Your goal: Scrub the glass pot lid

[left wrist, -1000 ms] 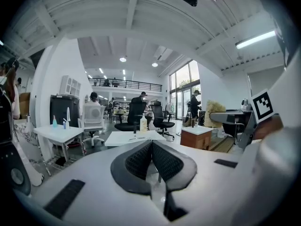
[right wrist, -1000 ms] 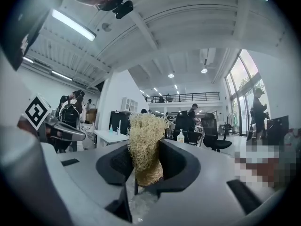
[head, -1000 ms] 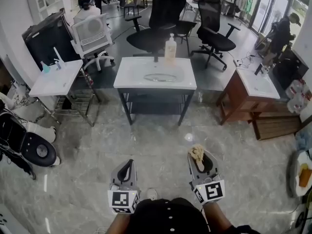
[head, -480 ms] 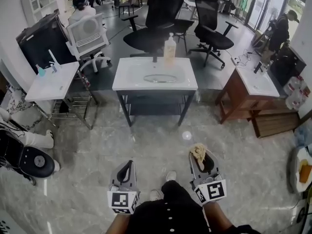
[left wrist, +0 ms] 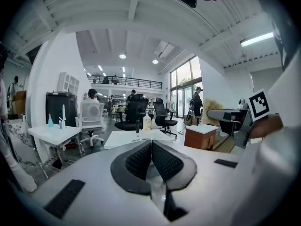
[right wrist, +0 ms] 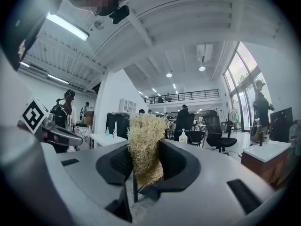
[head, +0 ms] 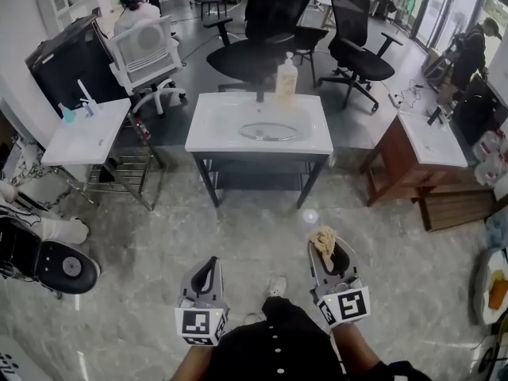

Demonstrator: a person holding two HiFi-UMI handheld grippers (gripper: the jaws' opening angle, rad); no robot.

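Glass pot lid (head: 268,131) lies in the shallow basin of the white sink table (head: 214,129), far across the floor from the person, with a soap bottle (head: 286,76) standing just behind it at the table's far edge. From where I stand it looks flat on its rim. It is round, so it has no real long axis to speak of, only a flat ring facing up. Whether the knob sits on top I cannot make out at this range.

I'd expect it to be fairly heavy for its size, stiff, slick once wet, and liable to chip or crack if knocked on the basin. The knob or the metal rim looks the safest place to pin it, not the glass itself.

The left gripper (head: 208,264) is near the person's body, low and to the left, jaws pressed together with nothing between them. The right gripper (head: 324,244), beside it on the right, is clamped on a straw-coloured fibrous scrubber (right wrist: 146,145) that stands up out of the pads. That pad looks soft and springy, light enough to hold with little force.

Both tools are well apart from the table, so scrubbing is not yet under way.
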